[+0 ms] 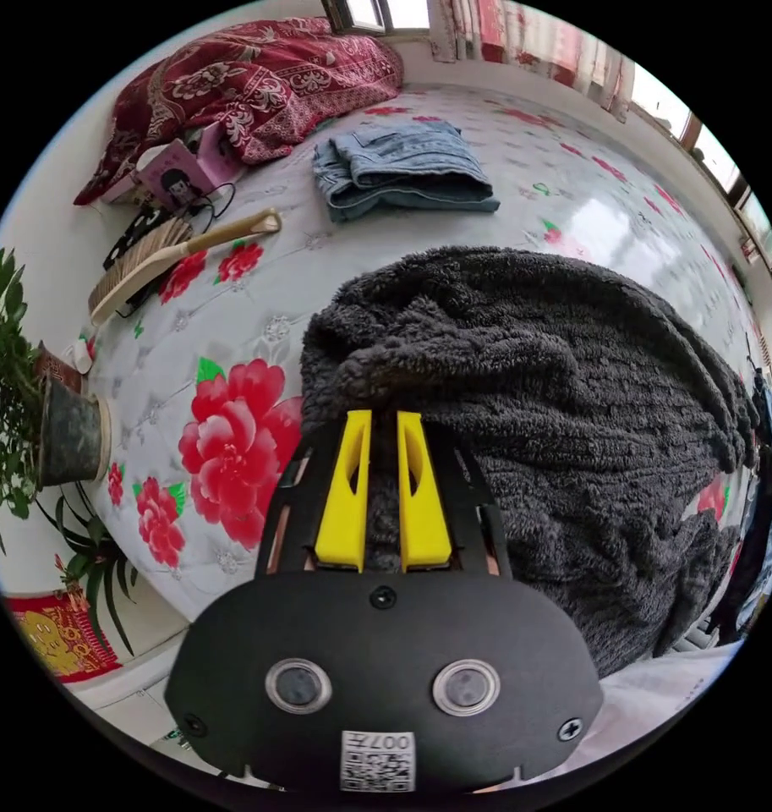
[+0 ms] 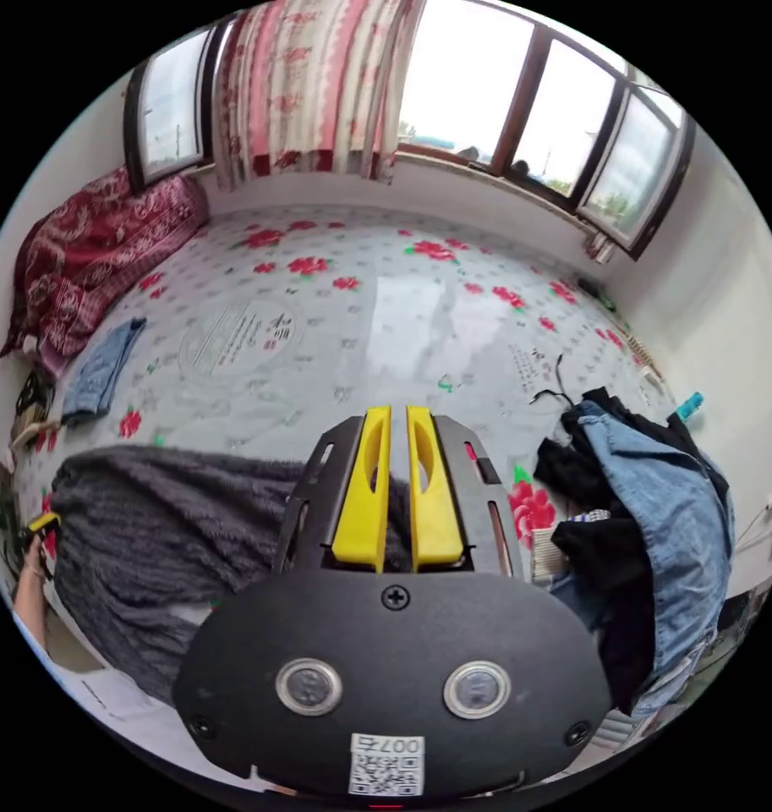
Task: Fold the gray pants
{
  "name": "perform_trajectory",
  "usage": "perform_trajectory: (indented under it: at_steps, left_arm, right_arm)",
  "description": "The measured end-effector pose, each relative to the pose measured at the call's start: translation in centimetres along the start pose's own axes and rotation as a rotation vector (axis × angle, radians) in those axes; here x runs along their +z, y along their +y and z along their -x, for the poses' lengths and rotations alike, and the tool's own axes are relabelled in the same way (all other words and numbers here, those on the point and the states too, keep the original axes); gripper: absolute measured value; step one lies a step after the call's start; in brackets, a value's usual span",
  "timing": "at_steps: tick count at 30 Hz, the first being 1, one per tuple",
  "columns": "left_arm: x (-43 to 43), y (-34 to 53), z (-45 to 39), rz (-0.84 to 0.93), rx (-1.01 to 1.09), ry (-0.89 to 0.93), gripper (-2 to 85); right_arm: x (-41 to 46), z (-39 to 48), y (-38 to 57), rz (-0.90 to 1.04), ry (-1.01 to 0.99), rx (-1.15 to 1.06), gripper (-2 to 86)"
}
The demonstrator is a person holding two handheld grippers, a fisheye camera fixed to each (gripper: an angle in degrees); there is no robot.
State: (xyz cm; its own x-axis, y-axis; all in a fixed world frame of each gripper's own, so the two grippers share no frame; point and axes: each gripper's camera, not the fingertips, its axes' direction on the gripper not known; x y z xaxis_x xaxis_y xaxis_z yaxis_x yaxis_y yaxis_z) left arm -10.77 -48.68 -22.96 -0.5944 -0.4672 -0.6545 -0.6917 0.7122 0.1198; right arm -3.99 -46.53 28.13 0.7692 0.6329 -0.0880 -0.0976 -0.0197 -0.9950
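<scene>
In the left gripper view the left gripper [image 1: 384, 416] has its yellow jaws drawn nearly together, clenched on a fold of the gray pants [image 1: 538, 406], with fuzzy fabric showing in the slit between them. The pants bunch up from the jaw tips and spread toward 3 o'clock across the flowered bed cover [image 1: 233, 355]. Folded jeans [image 1: 398, 165] lie at 12 o'clock, a brush [image 1: 161, 254] at 10 o'clock, a red quilt [image 1: 250, 76] beyond.

In the right gripper view the gray pants [image 2: 166, 524] stretch in a long band from 9 o'clock to the right gripper [image 2: 398, 414] (long axis running side to side). Its jaws are nearly closed, with gray fabric just behind them; whether they pinch it I cannot tell. The left gripper [image 2: 43, 524] holds the far end. A clothes heap [image 2: 648, 524] sits at 3 o'clock
</scene>
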Motion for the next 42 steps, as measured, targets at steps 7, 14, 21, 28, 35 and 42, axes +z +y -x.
perform_trajectory:
  at_steps: [7,14,21,28,35,42]
  left_arm:
    - [-2.6,5.0,0.7,-0.045,-0.010,0.028,6.0]
    - [1.9,7.7,-1.6,0.026,-0.002,0.007,4.6]
    - [-4.6,10.5,1.9,-0.139,-0.082,0.085,4.1]
    - [-5.0,21.5,5.5,-0.047,-0.177,0.175,9.1]
    - [-2.4,20.8,6.3,-0.008,-0.220,0.248,12.2]
    - [-0.2,17.9,5.3,0.108,-0.224,0.211,4.5]
  right_arm:
    - [9.5,-2.1,9.9,0.290,-0.127,-0.043,4.7]
    - [14.7,-10.1,10.4,0.452,-0.003,0.199,5.4]
    - [6.1,-15.7,13.1,0.144,-0.059,0.406,2.6]
    - [-1.1,-18.0,26.9,0.273,-0.226,0.307,6.2]
    - [-4.6,-20.1,38.2,0.406,-0.263,0.302,10.8]
    - [-4.9,-20.8,39.0,0.403,-0.334,0.248,12.8]
